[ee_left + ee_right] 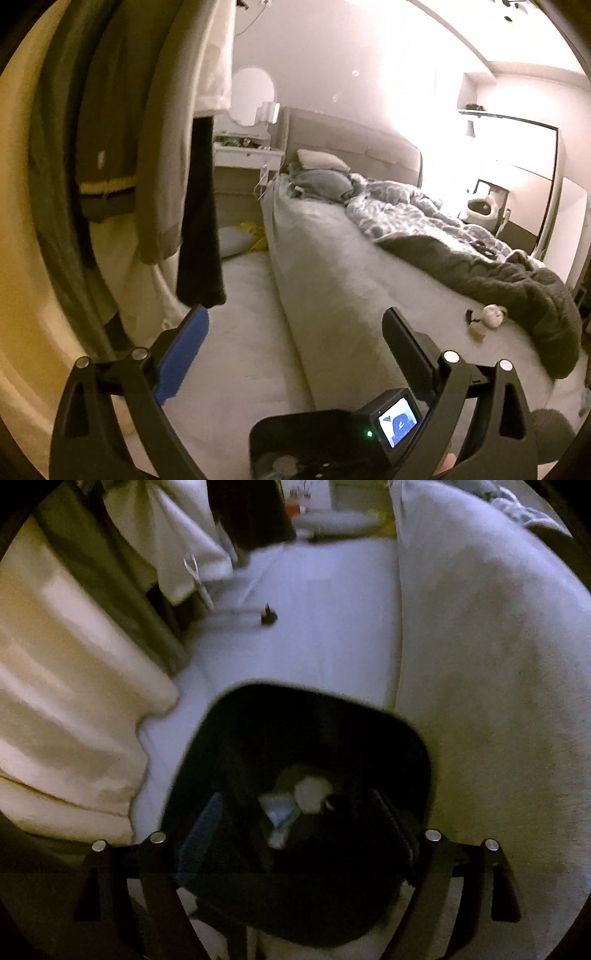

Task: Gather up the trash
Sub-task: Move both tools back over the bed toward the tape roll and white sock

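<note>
A black trash bin (417,746) stands on the floor beside the bed. Inside it lie a crumpled white paper (314,788) and a clear wrapper (280,814). My right gripper (299,823) hangs over the bin's mouth, pointing down, open, with nothing between its fingers. My left gripper (295,332) is open and empty too, aimed along the bed's edge. Below it I see the bin (273,439) and the small lit screen (397,424) on the other gripper's camera. A crumpled white wad (489,317) lies on the bed (332,266) by the dark blanket (517,280).
Clothes (110,147) hang on the left, close to the left fingers. A small dark object (267,616) and a white cable (236,611) lie on the pale floor (325,620). A dressing table (247,155) stands at the bed's head. Yellow items (255,232) lie beneath it.
</note>
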